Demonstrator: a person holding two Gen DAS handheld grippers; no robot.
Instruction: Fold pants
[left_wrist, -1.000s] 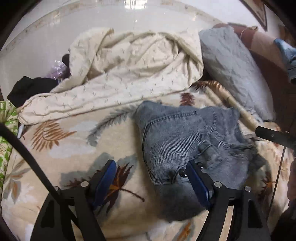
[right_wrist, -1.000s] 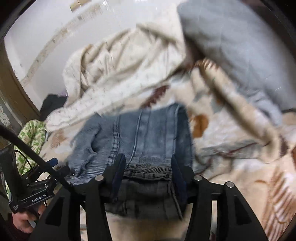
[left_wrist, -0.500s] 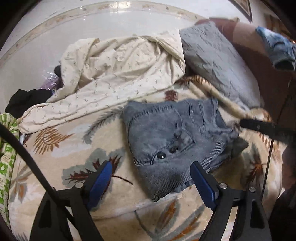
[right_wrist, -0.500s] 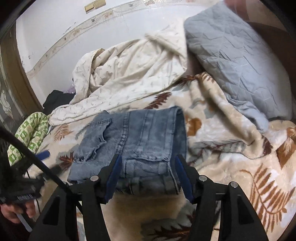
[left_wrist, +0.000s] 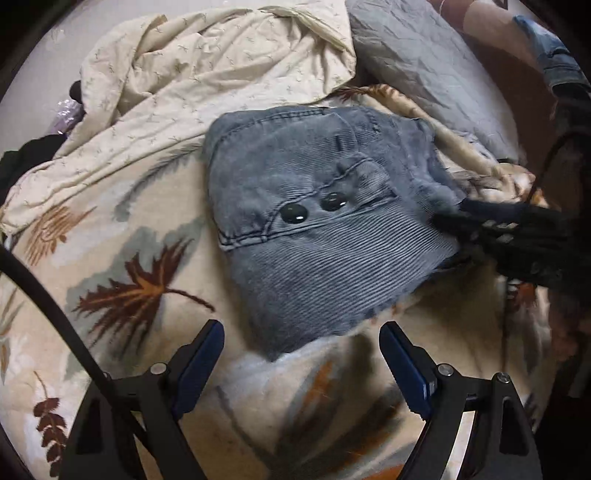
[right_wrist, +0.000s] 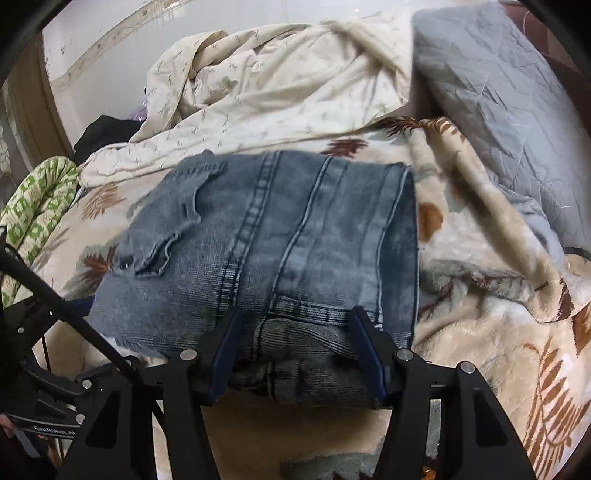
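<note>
On the leaf-print blanket (left_wrist: 122, 258) lie folded jeans (left_wrist: 314, 229), both tongs spread apart, gripping nothing.

Left gripper (left_wrist: 301, 350): black angular frame, blue pads on the fingers (left_wrist: 201, 354), silver screws at the pivots, black cable (left_wrist: 48, 310) curving along frame left. Right gripper (right_wrist: 295, 347): same build; white lettering, unreadable, lower left of frame.

Dim indoor light — soft shadows, fisheye bending at dark edges — slight motion blur throughout.
</note>
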